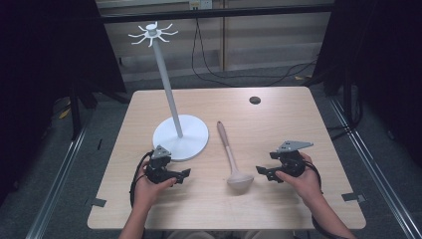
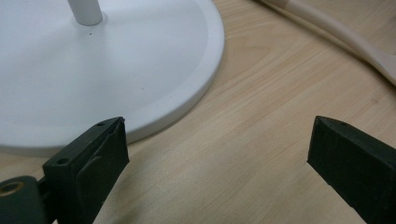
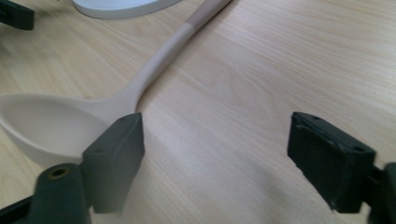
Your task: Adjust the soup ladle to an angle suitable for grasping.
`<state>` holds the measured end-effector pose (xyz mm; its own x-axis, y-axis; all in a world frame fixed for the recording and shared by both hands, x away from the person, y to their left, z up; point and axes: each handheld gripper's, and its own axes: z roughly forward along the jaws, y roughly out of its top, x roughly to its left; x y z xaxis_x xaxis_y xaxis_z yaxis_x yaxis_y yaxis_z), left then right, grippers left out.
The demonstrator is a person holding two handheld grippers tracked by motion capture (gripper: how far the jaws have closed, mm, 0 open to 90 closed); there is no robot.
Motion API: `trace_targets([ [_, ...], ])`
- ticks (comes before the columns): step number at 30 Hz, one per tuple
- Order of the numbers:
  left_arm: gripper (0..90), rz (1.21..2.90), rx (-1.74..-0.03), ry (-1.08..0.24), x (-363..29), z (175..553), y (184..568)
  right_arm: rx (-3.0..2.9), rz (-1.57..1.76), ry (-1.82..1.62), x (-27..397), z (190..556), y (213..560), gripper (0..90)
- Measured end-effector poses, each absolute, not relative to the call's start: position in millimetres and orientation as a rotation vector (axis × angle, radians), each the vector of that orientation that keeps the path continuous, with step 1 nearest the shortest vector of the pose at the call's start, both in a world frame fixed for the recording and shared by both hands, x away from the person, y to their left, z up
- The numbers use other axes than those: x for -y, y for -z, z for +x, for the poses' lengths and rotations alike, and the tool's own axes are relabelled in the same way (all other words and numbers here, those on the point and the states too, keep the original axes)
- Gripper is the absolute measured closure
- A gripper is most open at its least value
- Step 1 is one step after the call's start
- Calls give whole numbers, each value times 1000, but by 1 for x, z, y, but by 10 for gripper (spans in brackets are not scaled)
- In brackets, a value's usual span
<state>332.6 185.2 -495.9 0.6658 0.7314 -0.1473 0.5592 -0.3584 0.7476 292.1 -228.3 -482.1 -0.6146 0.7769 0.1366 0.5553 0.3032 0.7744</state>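
Two grippers and two loose items were on the wooden table [image 1: 278, 209].

- Left gripper [image 1: 185, 173]: held in the person's left hand [image 1: 147, 186] near the table's front edge, just in front of the stand's base. Jaws pointed toward the ladle and stood wide apart, holding nothing; in the left gripper view [image 2: 219, 154] bare wood lay between them, with the base's rim beside one jaw.
- Right gripper [image 1: 259, 171]: held in the right hand [image 1: 303, 181], just right of the ladle's bowl, jaws pointing toward it. Jaws spread apart and empty; in the right gripper view [image 3: 215, 140] one jaw sat close by the bowl.
- Ladle [image 1: 233, 162]: pale, with a darker handle end; lay flat between the two grippers, bowl toward the person, handle pointing away.
- Stand [image 1: 167, 87]: white, upright; round base [image 1: 191, 137] on the table's left half, thin pole, ring of hooks at the top.
- Table: small dark round hole [image 1: 255, 100] near the far edge.
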Motion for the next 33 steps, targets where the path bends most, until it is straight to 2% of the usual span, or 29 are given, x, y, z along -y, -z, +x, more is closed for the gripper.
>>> trace_targets([
  [1, 49, 2064, -997, -265, -184, 333, 496, -2312, 1201, -1200, 228, 291, 482, 285],
  [2, 49, 2064, -997, -265, -184, 333, 496, -2312, 1201, -1200, 228, 291, 482, 285],
  [3, 49, 2065, -993, -261, -183, 333, 496, -2326, 1161, -1201, 226, 289, 483, 381],
  [7, 50, 2072, -991, -258, -181, 334, 496, -2370, 1116, -1187, 223, 285, 484, 623],
  [8, 50, 2073, -992, -256, -180, 334, 496, -2370, 1116, -1187, 223, 285, 484, 623],
  [9, 50, 2075, -986, -255, -179, 334, 496, -2386, 1104, -1173, 220, 283, 484, 714],
  [13, 50, 2081, -981, -248, -177, 335, 496, -2437, 1065, -1211, 215, 280, 488, 864],
  [15, 50, 2077, -979, -245, -176, 335, 497, -2469, 1042, -1215, 211, 279, 492, 900],
  [33, 50, 2075, -982, -248, -176, 334, 496, -2545, 1021, -1207, 181, 277, 503, 900],
])
